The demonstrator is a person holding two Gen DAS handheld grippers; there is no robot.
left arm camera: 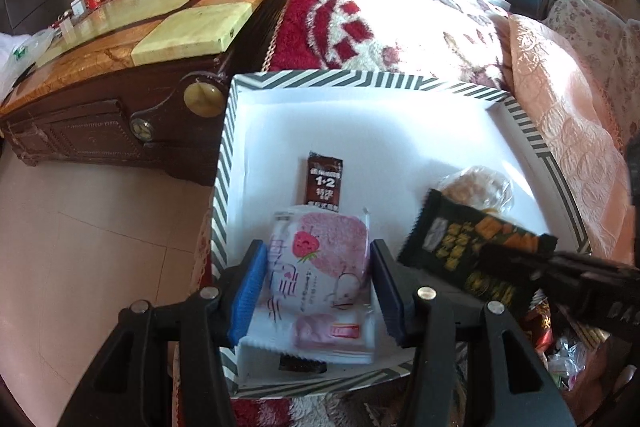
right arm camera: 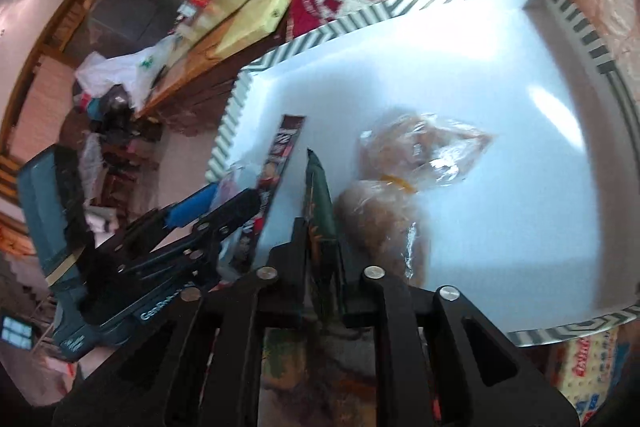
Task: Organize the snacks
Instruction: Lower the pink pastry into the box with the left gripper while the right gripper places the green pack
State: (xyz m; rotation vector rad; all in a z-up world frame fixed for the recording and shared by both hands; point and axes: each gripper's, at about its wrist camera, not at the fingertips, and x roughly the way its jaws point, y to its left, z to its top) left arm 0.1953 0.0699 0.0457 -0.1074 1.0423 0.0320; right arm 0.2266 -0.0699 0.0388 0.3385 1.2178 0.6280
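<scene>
A white box with a green chevron rim [left arm camera: 360, 81] [right arm camera: 400, 7] lies on a sofa blanket. In it are a brown "1+2" stick sachet [left arm camera: 325, 181] [right arm camera: 282, 151] and a bread bun in clear wrap [left arm camera: 476, 187] [right arm camera: 400, 195]. My left gripper [left arm camera: 318, 289] [right arm camera: 220, 205] hangs over the box's near left corner, its blue pads against the sides of a pink strawberry cake packet [left arm camera: 320, 259]. My right gripper [right arm camera: 320, 227] [left arm camera: 520, 259] reaches in from the right, shut on the end of a black snack packet [left arm camera: 460, 239] [right arm camera: 320, 195] beside the bun.
A dark wooden table with a yellow stone top [left arm camera: 160, 27] stands left of the box, across tiled floor [left arm camera: 80, 227]. A red-and-white plush blanket [left arm camera: 380, 11] lies behind, pink sofa covers [left arm camera: 560, 115] to the right. Loose snack packets [left arm camera: 560, 339] and a cracker pack [right arm camera: 588, 359] sit near the box's right corner.
</scene>
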